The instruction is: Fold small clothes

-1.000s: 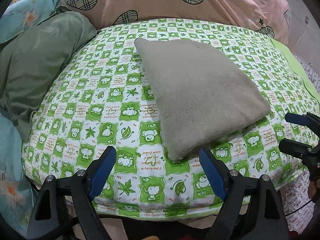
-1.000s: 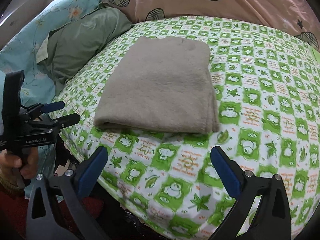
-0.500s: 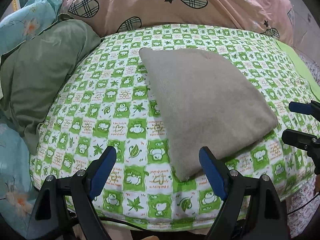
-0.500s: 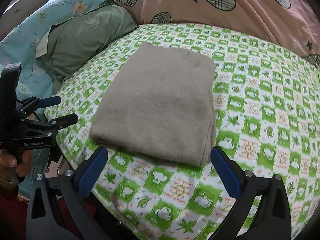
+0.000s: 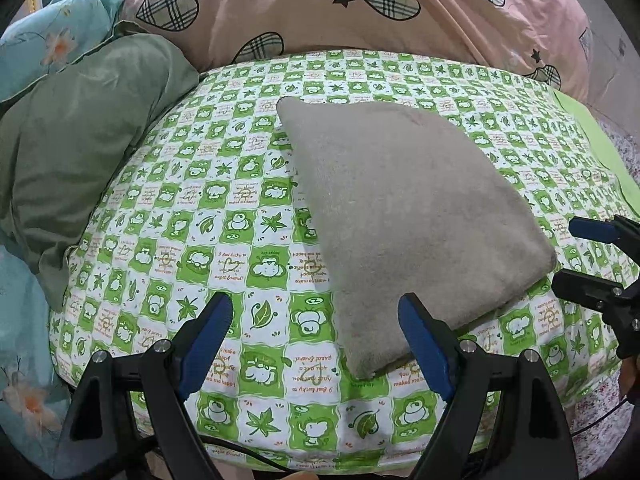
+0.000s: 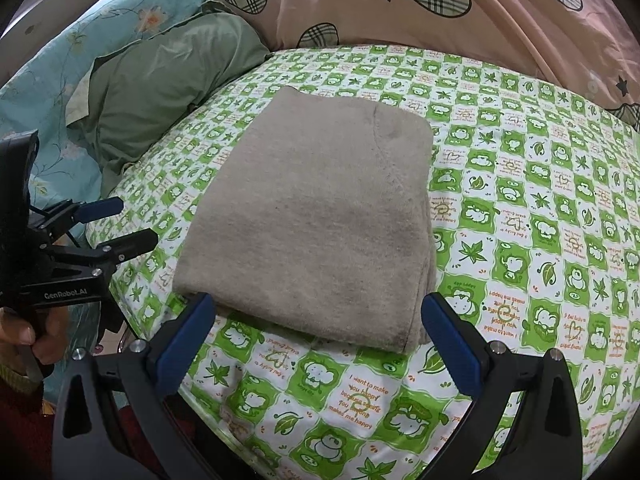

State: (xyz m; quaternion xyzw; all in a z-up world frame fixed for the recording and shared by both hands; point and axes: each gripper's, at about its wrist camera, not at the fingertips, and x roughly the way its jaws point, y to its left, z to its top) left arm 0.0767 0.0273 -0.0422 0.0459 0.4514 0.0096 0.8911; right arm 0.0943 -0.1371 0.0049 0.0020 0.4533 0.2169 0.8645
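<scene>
A folded grey-beige garment [image 5: 404,216] lies flat on the green checked sheet [image 5: 192,208]; it also shows in the right wrist view [image 6: 320,220]. My left gripper [image 5: 316,332] is open and empty, its blue-padded fingers just short of the garment's near corner. My right gripper [image 6: 316,328] is open and empty, its fingers straddling the garment's near edge from above. Each gripper shows in the other's view: the right one at the right edge [image 5: 580,256], the left one at the left edge [image 6: 116,224].
A green pillow [image 5: 76,168] and a teal floral quilt [image 5: 48,40] lie at the left. A pink quilt with plaid hearts [image 5: 360,4] lies along the back. The sheet's near edge drops off just below the grippers.
Both grippers have moved forward toward the garment; it sits larger and closer to the fingertips. Both stayed open. The garment has not moved.
</scene>
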